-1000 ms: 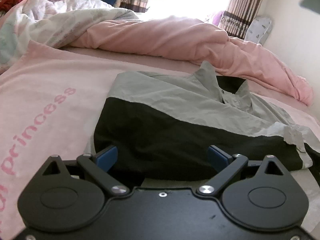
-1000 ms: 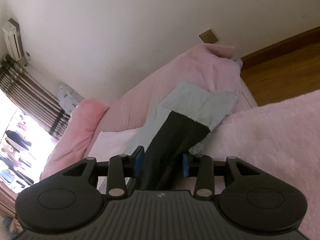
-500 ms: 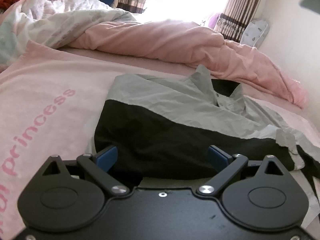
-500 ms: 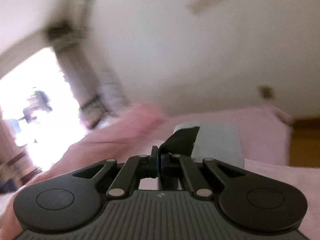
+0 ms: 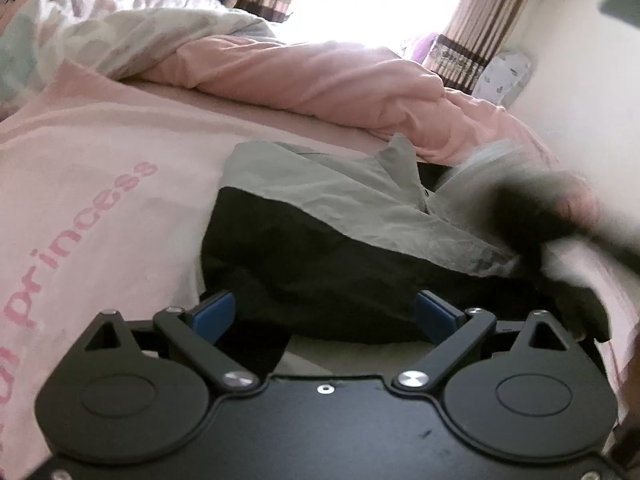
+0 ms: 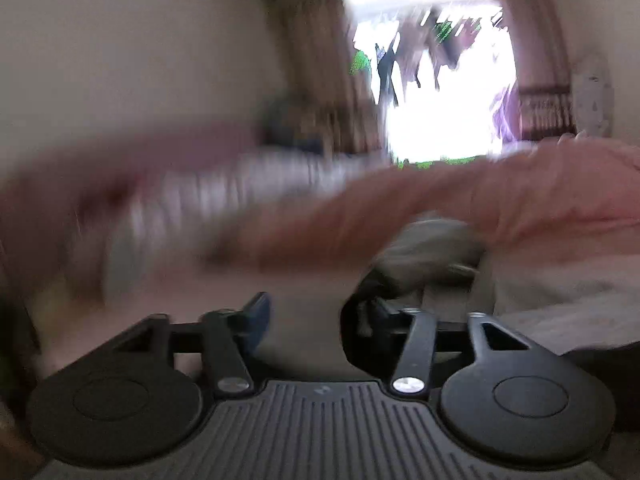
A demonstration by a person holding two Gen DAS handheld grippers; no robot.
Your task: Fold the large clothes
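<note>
A grey and black shirt [image 5: 340, 240] lies partly folded on the pink bed, collar towards the far side. My left gripper [image 5: 326, 314] is open at the shirt's near black edge, with the fabric between its blue pads [image 5: 212, 312]. In the left wrist view a blurred dark sleeve [image 5: 532, 216] sweeps over the shirt's right side. My right gripper [image 6: 316, 314] is open in a motion-blurred view, with black and grey shirt cloth [image 6: 420, 256] just past its right finger; nothing is clamped between the fingers.
A pink blanket with "princess" lettering [image 5: 80, 216] covers the bed at left. A rumpled pink duvet [image 5: 320, 80] lies behind the shirt. Striped curtains [image 5: 476, 36] and a bright window are at the back, a white wall at right.
My right gripper, shut on the sleeve half a second ago, has opened and swung left towards the window. The sleeve now sweeps over the shirt's right side. My left gripper stayed open in place.
</note>
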